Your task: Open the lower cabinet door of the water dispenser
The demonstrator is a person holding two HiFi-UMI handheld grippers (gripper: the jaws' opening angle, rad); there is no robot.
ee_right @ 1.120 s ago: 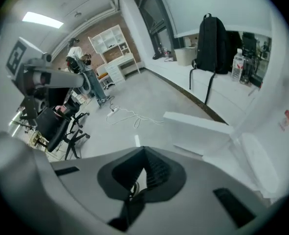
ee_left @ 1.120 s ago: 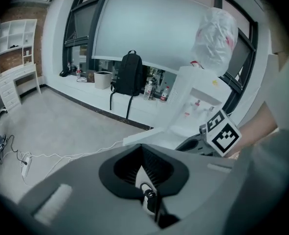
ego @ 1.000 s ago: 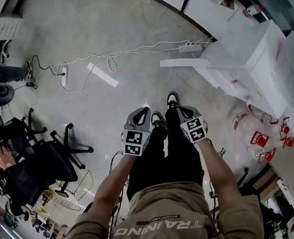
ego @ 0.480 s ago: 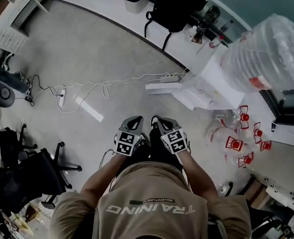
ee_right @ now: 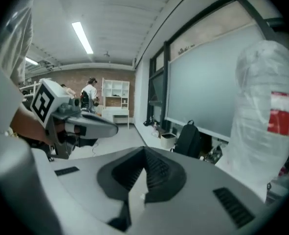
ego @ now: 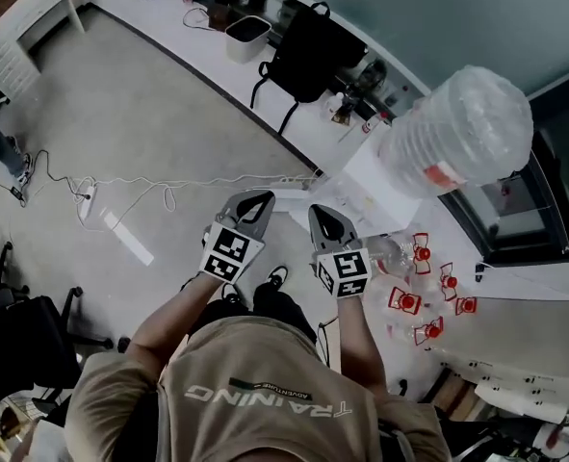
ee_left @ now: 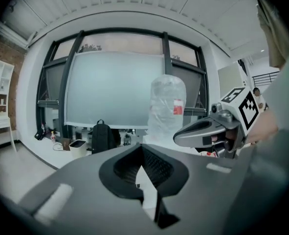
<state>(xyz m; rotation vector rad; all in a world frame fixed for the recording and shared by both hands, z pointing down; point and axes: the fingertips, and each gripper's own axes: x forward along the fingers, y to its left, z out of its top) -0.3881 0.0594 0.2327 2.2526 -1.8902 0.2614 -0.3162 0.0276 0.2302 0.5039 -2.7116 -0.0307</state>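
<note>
Seen from the head view, the left tool [ego: 253, 203] and the right tool [ego: 324, 221] sit side by side, each with its jaws narrowed to a slit and nothing between them. The water dispenser [ego: 375, 189] stands at two o'clock from them with its big bottle [ego: 457, 128] on top; from this steep angle we cannot make out its lower door. Only the head view shows the grey floor [ego: 168, 114], a power strip [ego: 85, 200] at nine o'clock and what look like empty jugs [ego: 419, 296] at four o'clock. The left gripper view gives us the tall window [ee_left: 115, 87], with a backpack [ee_left: 102, 137] and a bin [ee_left: 78, 147] below it. The right gripper view adds a brick wall [ee_right: 80, 80] and white shelves [ee_right: 116, 96].
</note>
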